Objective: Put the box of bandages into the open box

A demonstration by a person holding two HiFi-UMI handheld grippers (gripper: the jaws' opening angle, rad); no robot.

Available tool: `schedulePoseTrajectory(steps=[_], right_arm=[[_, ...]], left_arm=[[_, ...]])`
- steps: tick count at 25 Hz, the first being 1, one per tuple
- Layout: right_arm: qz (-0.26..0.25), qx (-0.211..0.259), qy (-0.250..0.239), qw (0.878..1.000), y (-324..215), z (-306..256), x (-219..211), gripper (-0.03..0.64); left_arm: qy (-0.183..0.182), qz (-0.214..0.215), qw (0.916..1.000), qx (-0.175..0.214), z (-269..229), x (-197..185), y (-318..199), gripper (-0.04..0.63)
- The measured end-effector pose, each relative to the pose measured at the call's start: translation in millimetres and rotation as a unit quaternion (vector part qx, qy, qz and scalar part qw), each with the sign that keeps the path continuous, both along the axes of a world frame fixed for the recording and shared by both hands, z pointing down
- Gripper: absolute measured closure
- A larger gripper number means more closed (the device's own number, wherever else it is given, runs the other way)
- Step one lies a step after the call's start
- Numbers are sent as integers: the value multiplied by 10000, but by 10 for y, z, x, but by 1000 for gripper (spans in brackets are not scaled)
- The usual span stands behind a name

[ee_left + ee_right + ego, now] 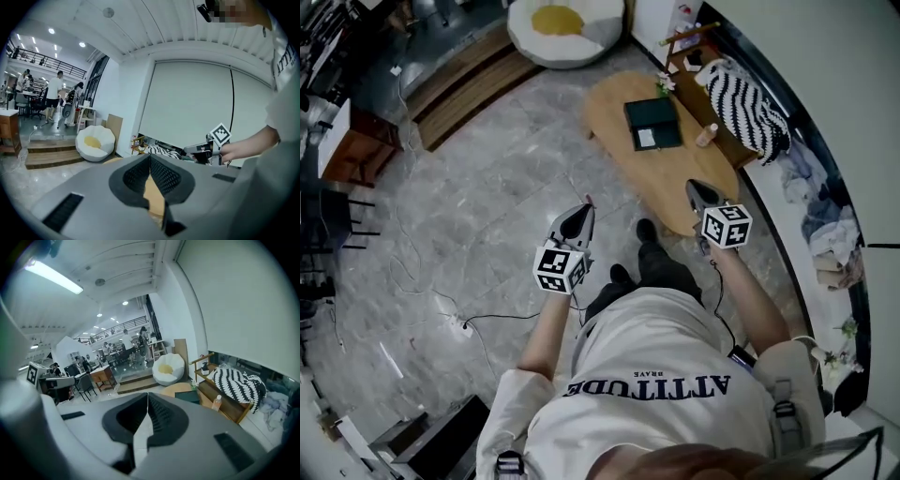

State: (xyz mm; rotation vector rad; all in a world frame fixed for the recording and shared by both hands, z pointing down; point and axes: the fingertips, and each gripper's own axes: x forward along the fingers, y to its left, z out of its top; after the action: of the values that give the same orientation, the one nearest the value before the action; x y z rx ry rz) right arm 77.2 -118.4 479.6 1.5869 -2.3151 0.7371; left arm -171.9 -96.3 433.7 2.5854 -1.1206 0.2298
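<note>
**A:** What takes up most of the view?

**B:** The grey marble floor. The person stands on it facing a low oval wooden table, whose middle is well apart from both hands.

**A:** And on the table?

**B:** A dark green box lies flat near the middle. I take it for the open box, though from here I cannot tell whether it is open.

**A:** The grippers?

**B:** The left gripper and the right gripper are held out in front of the body, pointing towards the table. In each gripper's own view the ribbed pads meet at the tips and nothing sits between them. Both are closed and empty.

**A:** Anything smaller?

**B:** A little bottle stands near the box, on its right. A pale rectangle shows at the box's near edge. That is my best guess for the box of bandages, but it is too small to be sure, or to say whether it rests on the dark box or inside it.

**A:** So which step is this?

**B:** The approach, I'd judge. Nothing has been picked up yet.

**A:** What does the next move call for?

**B:** Stepping up to the table and parting one gripper's jaws. It should then come down squarely over the bandage box, clear of the bottle.
</note>
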Motion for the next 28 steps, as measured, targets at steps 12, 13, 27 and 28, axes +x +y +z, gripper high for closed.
schedulePoseTrajectory(steps=[12,13,27,28], right_arm=[[10,419,187,9989,470,-427,362,595],[8,447,169,9989,485,-466,419,595],[-47,692,-51,9976,573,-703,1281,595],[-33,714,-74,9974,582,-719,1335,595]], left_arm=[[162,164,9997,43,-141,393,162,574],[165,160,9997,51,-156,452,171,574],[-22,-27,9998,219,-339,1170,323,574],[-33,-26,9997,230,-352,1203,337,574]])
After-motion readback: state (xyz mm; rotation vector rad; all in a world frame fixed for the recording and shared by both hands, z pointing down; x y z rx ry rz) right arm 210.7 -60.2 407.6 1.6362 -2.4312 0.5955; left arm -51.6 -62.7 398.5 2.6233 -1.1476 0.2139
